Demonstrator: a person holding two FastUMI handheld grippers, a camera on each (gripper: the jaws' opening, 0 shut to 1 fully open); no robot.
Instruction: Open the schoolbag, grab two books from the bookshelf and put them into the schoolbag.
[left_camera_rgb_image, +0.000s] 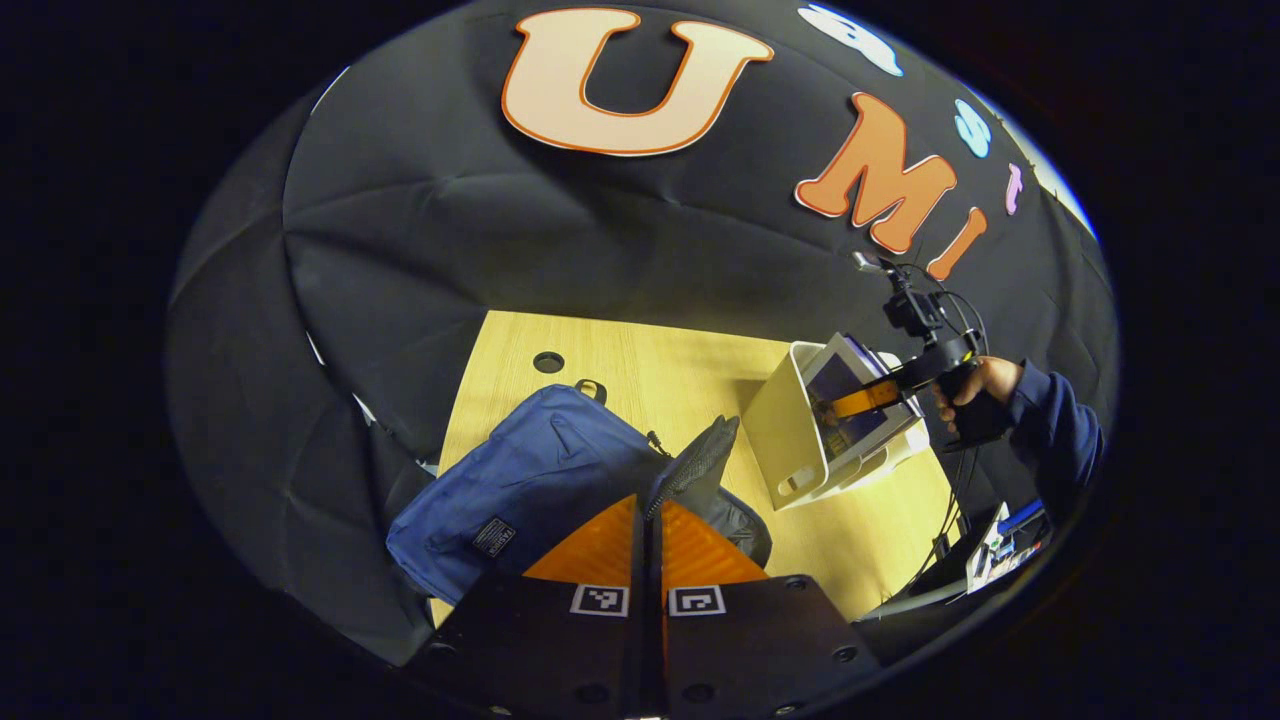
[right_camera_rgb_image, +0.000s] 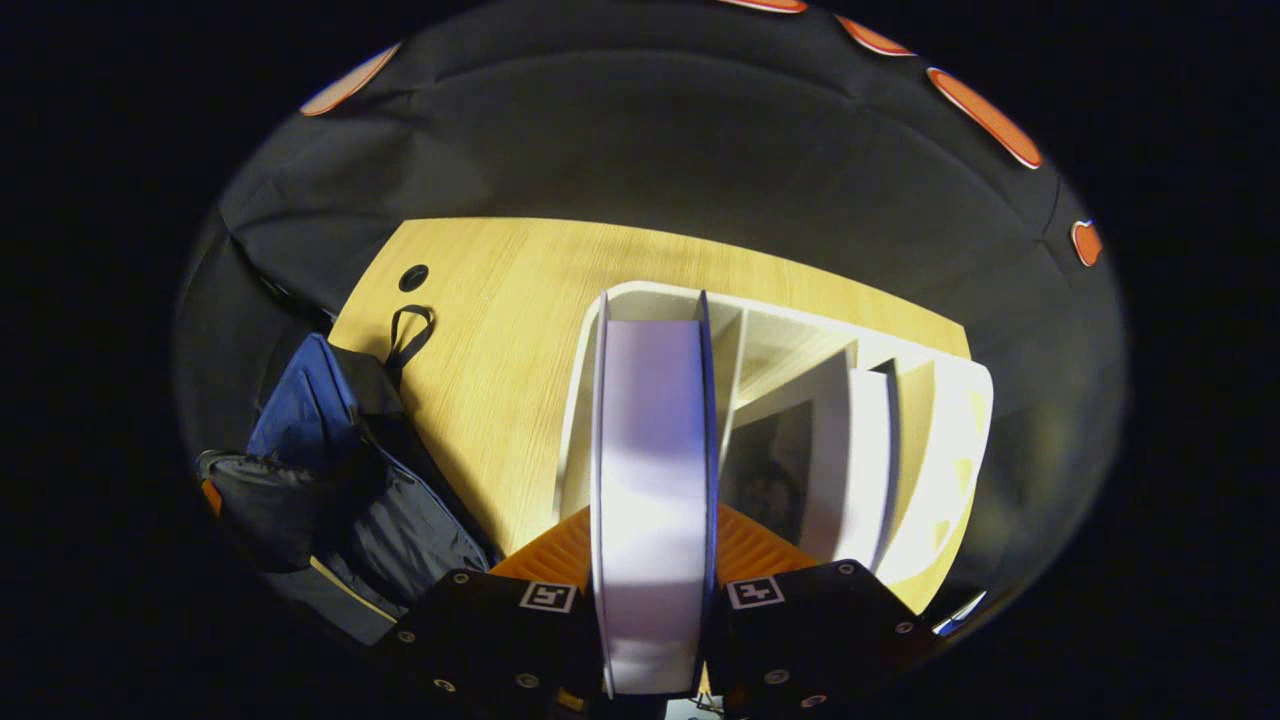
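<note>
The blue schoolbag (left_camera_rgb_image: 520, 480) lies on the wooden table (left_camera_rgb_image: 680, 370). My left gripper (left_camera_rgb_image: 648, 520) is shut on the bag's dark flap (left_camera_rgb_image: 700, 460) and holds it up, so the bag's mouth gapes. In the right gripper view the schoolbag (right_camera_rgb_image: 300, 410) sits at the left with its dark lining showing. My right gripper (right_camera_rgb_image: 655, 535) is shut on a book (right_camera_rgb_image: 650, 450) with a white page edge and blue covers, standing in the white bookshelf (right_camera_rgb_image: 940, 430). From the left gripper view, that gripper (left_camera_rgb_image: 865, 398) clamps the book (left_camera_rgb_image: 845, 385) at the bookshelf (left_camera_rgb_image: 780, 420).
Another book (right_camera_rgb_image: 860, 450) stands further right in the shelf. A round hole (left_camera_rgb_image: 547, 361) is cut in the table behind the bag. A hand (left_camera_rgb_image: 975, 385) in a dark sleeve holds the right gripper. Cables and small items (left_camera_rgb_image: 1000, 545) hang off the table's right side.
</note>
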